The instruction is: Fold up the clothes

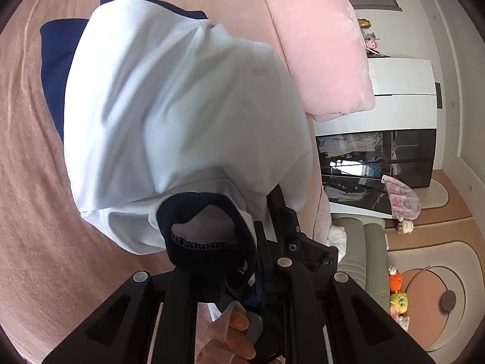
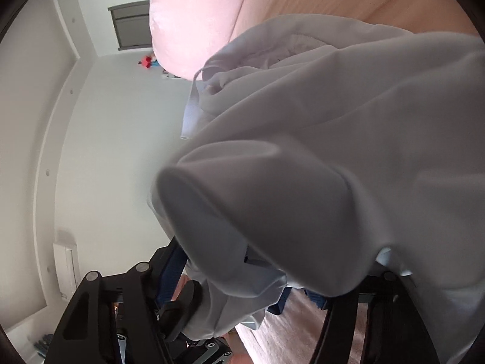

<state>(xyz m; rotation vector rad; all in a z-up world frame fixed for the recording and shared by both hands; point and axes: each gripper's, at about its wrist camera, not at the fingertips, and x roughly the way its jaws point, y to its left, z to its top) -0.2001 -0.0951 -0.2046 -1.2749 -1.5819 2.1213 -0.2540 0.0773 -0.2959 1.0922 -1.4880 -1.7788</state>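
A pale blue-white garment (image 1: 182, 106) with a navy cuff (image 1: 206, 233) hangs over the bed in the left wrist view. My left gripper (image 1: 260, 218) is shut on it at the navy cuff, with one black finger (image 1: 282, 209) showing beside the cloth. In the right wrist view the same garment (image 2: 333, 151) is draped over my right gripper (image 2: 242, 279) and hides its fingertips. Only blue pads (image 2: 169, 270) peek out below the cloth, so I cannot tell whether they press on it. A dark navy garment (image 1: 54, 69) lies flat on the bed beneath.
The bed has a pinkish-brown sheet (image 1: 30, 182), with a thick pink pillow (image 1: 321, 45) along its edge. Beyond the bed stand a white and dark-glass cabinet (image 1: 379, 157) and a grey seat (image 1: 360, 242). Plush toys (image 1: 397, 297) sit on the floor.
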